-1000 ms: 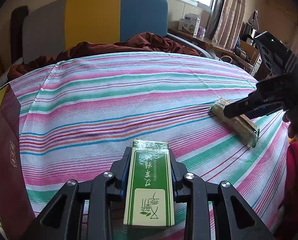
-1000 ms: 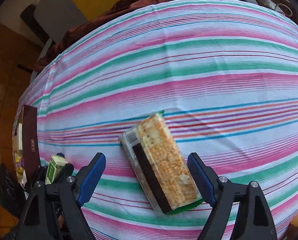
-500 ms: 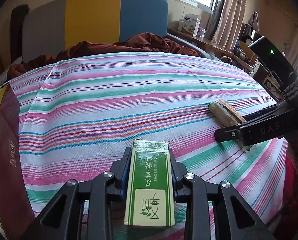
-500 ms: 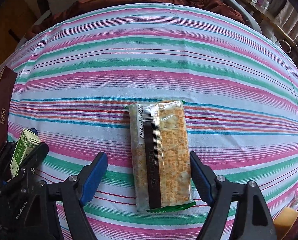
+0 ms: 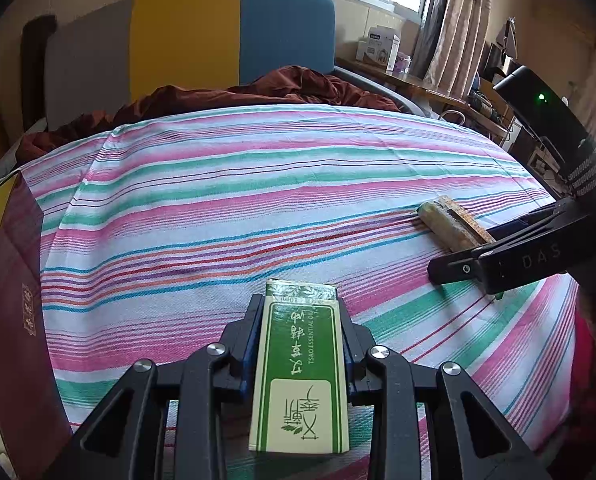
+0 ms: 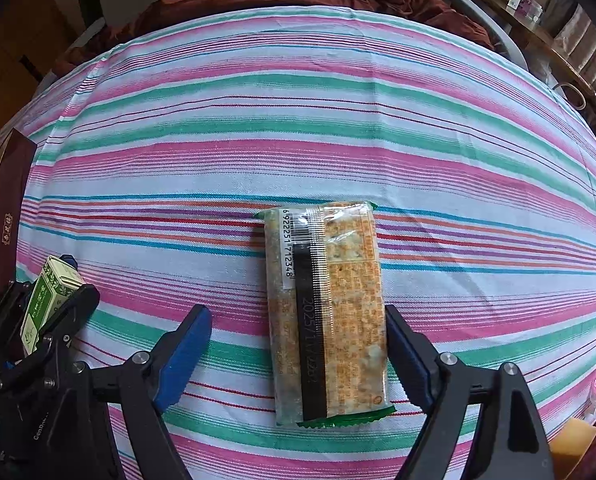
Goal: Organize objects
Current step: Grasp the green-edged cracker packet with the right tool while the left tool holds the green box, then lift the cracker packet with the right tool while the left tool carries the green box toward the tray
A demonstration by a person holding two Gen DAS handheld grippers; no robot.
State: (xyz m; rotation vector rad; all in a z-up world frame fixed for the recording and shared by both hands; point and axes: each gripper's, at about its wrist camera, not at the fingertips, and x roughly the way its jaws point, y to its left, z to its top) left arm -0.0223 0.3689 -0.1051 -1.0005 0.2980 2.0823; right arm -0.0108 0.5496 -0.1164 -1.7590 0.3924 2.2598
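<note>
Green oil box (image 5: 299, 376) clamped in my left tongs (image 5: 299, 344), not yet placed. Right tongs (image 6: 298, 344) opening astride cracker pack (image 6: 327, 304), ungripped on striped bed sheet (image 6: 298, 120).

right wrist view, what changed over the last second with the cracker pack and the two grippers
The right gripper swung round over the cracker pack, which now runs lengthwise between its fingers rather than skewed. Its jaws are opening; the right blue pad sits against the pack's edge, the left pad clear of it. The pack lies on the striped cloth as before. The left gripper stays shut on the green box.
</note>
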